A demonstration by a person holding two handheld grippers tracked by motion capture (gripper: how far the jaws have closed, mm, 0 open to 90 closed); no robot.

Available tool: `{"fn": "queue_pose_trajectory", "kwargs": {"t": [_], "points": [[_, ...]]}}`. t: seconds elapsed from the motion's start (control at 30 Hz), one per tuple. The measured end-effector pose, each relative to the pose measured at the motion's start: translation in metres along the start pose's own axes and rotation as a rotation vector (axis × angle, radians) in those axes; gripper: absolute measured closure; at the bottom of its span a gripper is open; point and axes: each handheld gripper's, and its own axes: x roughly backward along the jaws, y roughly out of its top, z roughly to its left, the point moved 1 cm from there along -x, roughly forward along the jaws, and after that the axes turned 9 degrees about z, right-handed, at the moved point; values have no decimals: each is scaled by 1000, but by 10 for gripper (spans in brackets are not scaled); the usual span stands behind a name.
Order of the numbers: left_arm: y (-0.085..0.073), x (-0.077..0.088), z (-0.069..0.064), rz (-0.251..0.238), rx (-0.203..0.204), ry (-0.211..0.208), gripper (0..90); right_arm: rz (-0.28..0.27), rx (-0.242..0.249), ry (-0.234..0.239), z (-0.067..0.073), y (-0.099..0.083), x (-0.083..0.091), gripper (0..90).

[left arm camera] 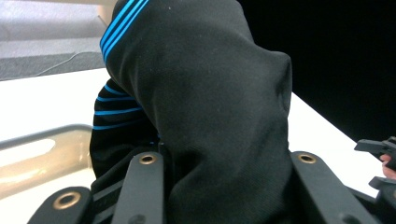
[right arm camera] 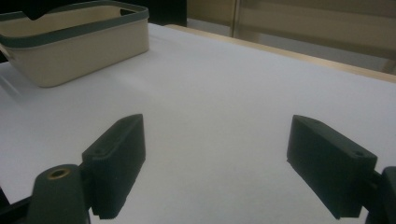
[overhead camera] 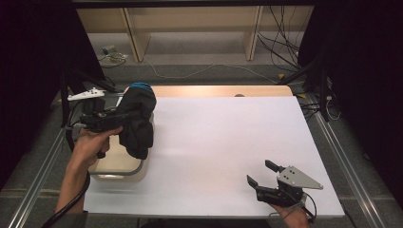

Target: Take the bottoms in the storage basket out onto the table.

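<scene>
High view: left tongs (overhead camera: 121, 118) clamped on a black garment with blue stripes (overhead camera: 137, 121), held lifted above the cream basket (overhead camera: 119, 167), which sits at the left edge of the white tabletop (overhead camera: 223, 142); garment hangs bunched, long axis roughly vertical in frame, blue-striped cuff or hem up at the far end, lower end dangling just over the basket's far right corner, can't tell if it touches the rim; so the garment lies straight ahead of the left tongs, and the basket sits directly below and toward the person from it; right tongs (overhead camera: 261, 175) rest well away from the basket on the near right of the tabletop, jaws spread, nothing between them; left hand is clearly the nearer one to both garment and basket. Left gripper view: black fabric (left arm camera: 205, 107) wedged between the two jaws, pads pressing on it; thin blue stripes on the upper left and on a fold lower left; basket rim (left arm camera: 42, 135) below left of the garment; the other tongs (left arm camera: 380, 161) poke in at the far right edge. Right gripper view: jaws wide apart over bare tabletop (right arm camera: 219, 93), holding nothing; basket (right arm camera: 74, 44) far up-left, ahead of the tongs, grey-green rim band visible. No brand, label or readable writing anywhere; the stripes are the only marking.
</scene>
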Motion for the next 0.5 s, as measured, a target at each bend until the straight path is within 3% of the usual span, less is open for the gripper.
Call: {"fn": "queue_pose_trajectory", "kwargs": {"t": [0.5], "points": [[9,-22,-20,19,-44,-64,628,0,0,0,-1,0,0,203]]}}
